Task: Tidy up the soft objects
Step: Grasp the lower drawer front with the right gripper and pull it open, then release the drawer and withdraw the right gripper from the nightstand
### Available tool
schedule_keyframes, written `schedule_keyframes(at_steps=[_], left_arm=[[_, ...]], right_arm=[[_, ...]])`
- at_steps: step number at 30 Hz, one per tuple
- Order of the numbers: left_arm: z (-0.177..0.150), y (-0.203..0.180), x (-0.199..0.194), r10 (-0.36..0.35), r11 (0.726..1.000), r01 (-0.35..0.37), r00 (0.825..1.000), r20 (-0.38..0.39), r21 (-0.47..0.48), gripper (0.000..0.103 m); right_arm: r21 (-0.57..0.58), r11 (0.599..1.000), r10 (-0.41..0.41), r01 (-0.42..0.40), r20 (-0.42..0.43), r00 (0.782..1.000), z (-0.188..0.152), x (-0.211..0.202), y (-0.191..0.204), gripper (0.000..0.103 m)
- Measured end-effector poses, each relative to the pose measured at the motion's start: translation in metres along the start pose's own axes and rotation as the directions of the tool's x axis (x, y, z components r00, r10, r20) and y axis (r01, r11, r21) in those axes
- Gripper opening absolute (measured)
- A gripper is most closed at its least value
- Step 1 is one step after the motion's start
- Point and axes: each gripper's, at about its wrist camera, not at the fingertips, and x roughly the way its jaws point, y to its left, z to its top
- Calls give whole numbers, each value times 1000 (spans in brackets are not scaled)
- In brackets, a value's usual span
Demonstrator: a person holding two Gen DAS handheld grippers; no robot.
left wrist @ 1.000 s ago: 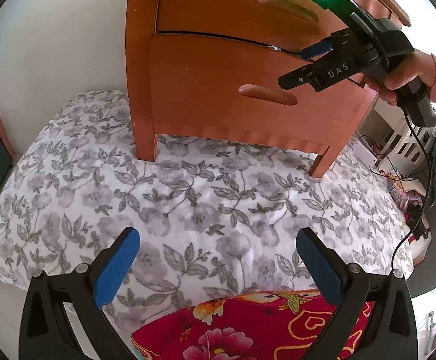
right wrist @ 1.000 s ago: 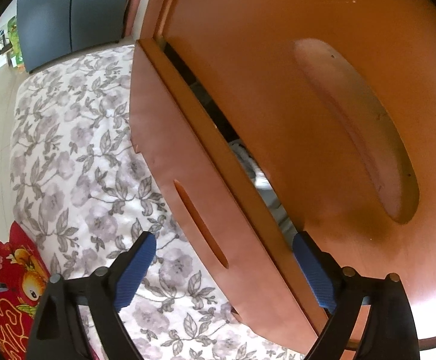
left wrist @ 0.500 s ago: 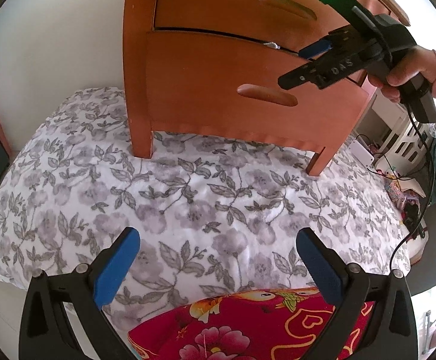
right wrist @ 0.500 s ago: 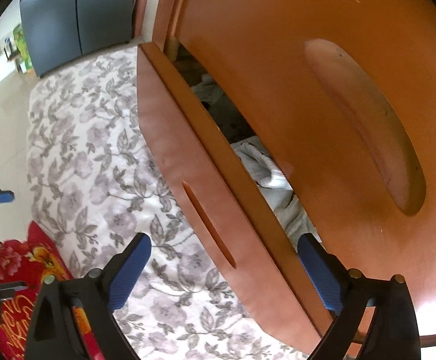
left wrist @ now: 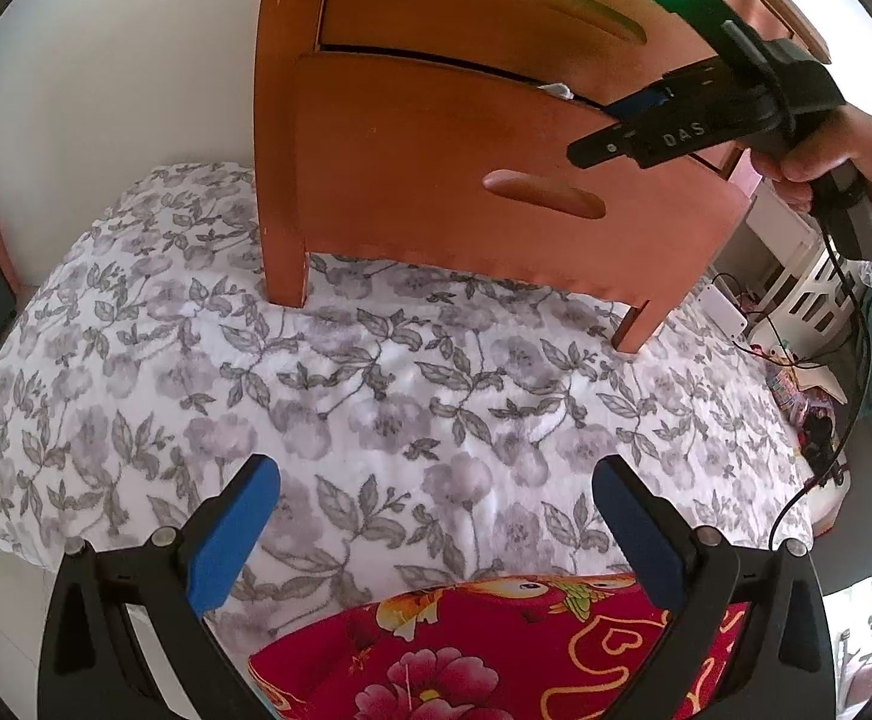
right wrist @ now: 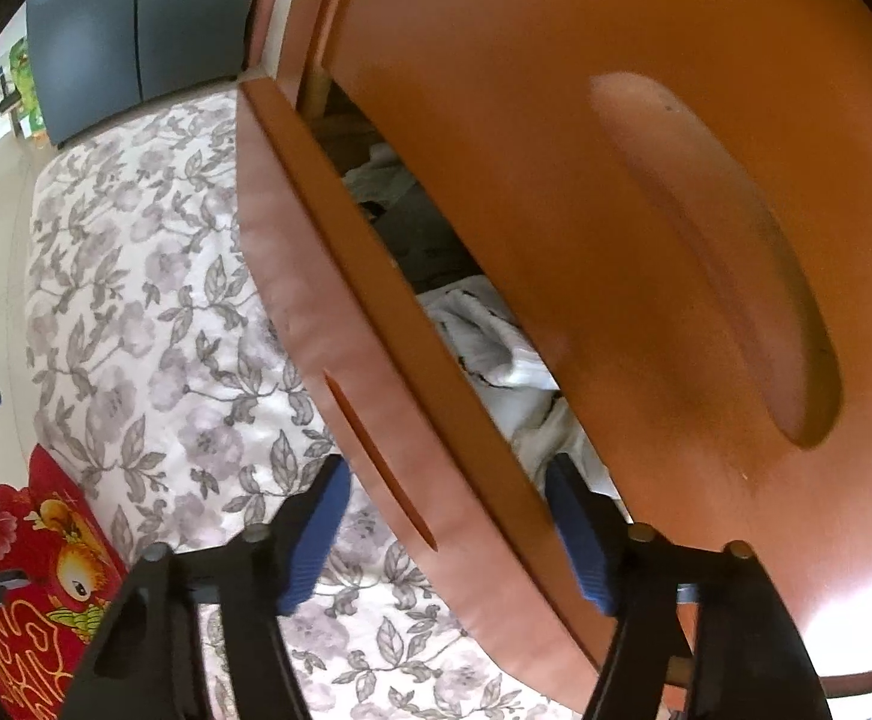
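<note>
While the lower drawer (right wrist: 376,360) stands pulled partway out of the nightstand (left wrist: 412,138), the right tool (right wrist: 448,516) straddles its front panel, one blue pad outside, one inside the cavity. Jaws narrowed around the top edge of the panel; real contact not certain, so grip state: cannot tell. Straddling the panel gives a pull point that the shallow handle (left wrist: 544,195) does not.

Inside the gap: white cloth (right wrist: 496,354), bunched, lying against the panel's inner face at about 12 o'clock from the right tool. Darker items deeper in, too dim to name. In the left view a scrap of the same white shows at the drawer's top edge.

Left tool (left wrist: 436,516) released, jaws wide, grasping nothing. It hangs above the floral bedding (left wrist: 316,396), apparently waiting its turn. Red pillow (left wrist: 484,654) sits at 6 o'clock, partly under that tool, resting on the bedding; it also shows at 8 o'clock in the right view. Nightstand legs stand on the bedding at 12 o'clock.

Judgement: the drawer is opened to receive or sort soft things; the pillow or the cloth is the likely next item. Risk: cloth near the panel could catch if the drawer is pushed shut.
</note>
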Motion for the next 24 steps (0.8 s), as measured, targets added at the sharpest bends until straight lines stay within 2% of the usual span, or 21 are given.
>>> schedule_keyframes(at_steps=[12,24], left_arm=[[-1,-2,-15,25,1000,-25,1000,1,-9,103],[-5,-3,-30,17,1000,-17,1000,17,-15,103]], right_arm=[[-21,1000,18,-18,3,1000,-24,-27,37,66],[-50,998,45,-45,2,999,-51,-56,78,66]])
